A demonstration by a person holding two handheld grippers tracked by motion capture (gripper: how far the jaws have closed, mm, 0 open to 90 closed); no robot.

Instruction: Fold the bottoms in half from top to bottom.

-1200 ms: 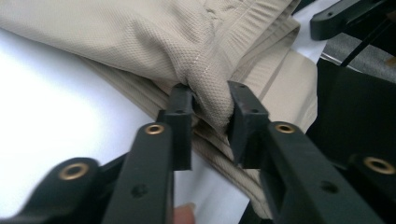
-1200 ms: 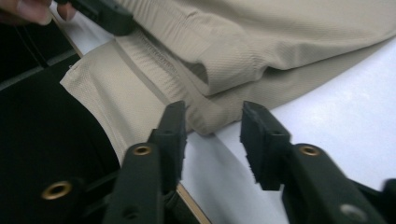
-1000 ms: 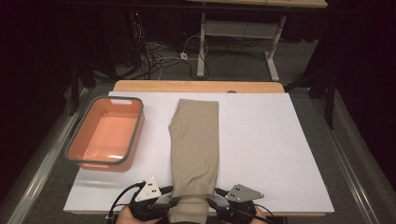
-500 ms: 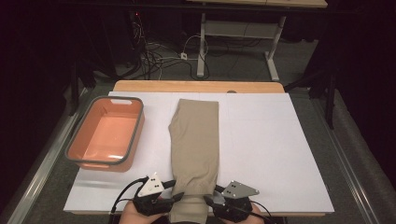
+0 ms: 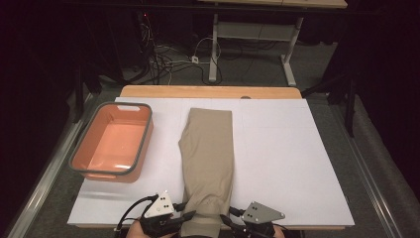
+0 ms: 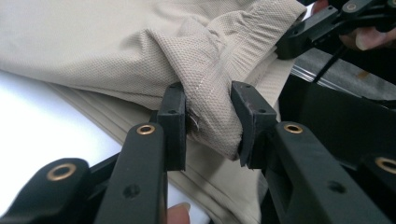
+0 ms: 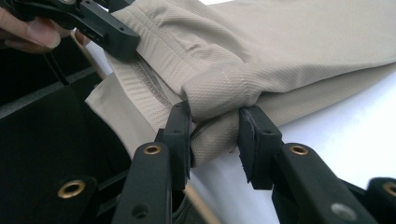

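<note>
Pinching beige garment [image 6: 205, 102], both hand-held grippers [image 6: 208, 119]

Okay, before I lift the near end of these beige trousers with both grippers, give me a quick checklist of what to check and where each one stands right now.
1. Left gripper has cloth: ok, a bunch of the trousers sits between its fingers, which have just been closing.
2. Right gripper has cloth: ok, a fold is pinched there; it too has just been closing.
3. Both grips at the near end, one per side: ok.
4. All layers caught: cannot tell.
5. Orange tub apart from the trousers: ok.
6. Far end flat on the white tabletop: ok.
</note>
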